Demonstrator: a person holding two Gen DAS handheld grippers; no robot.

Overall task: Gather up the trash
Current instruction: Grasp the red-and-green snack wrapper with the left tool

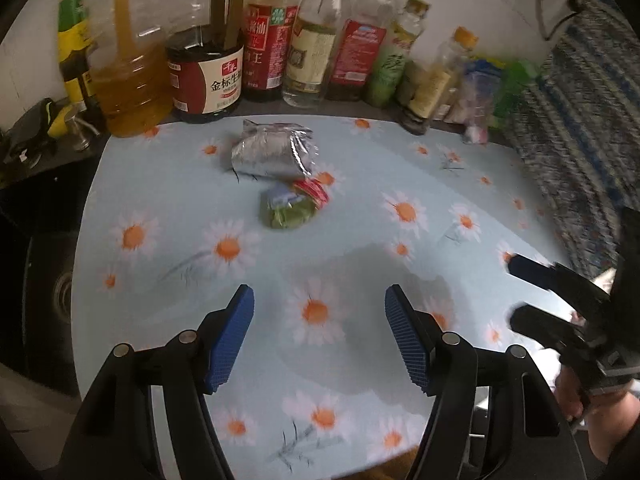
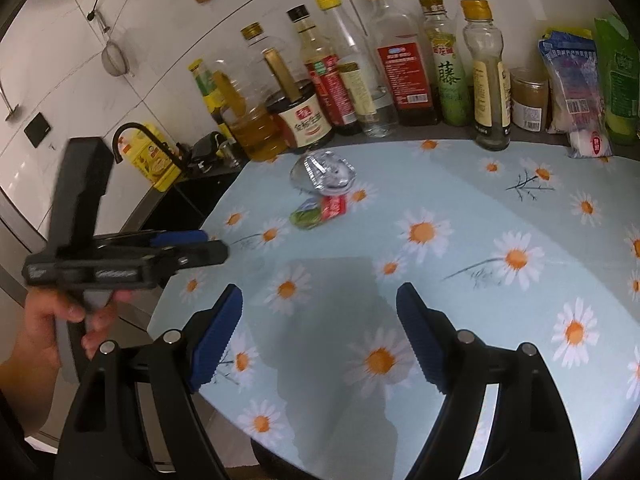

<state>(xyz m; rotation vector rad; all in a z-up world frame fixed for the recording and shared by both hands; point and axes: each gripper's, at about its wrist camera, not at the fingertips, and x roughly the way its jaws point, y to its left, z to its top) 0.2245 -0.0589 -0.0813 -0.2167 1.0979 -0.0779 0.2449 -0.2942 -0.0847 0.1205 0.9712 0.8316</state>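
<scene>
foil bag on table, small wrappers just before it, seemingly touching, bottles behind

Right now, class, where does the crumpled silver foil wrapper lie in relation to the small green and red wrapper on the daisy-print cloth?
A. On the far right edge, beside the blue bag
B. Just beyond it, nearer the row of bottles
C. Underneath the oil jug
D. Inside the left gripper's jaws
B: the silver foil wrapper lies on the daisy-print cloth just past the green and red wrapper, toward the bottles.
</scene>
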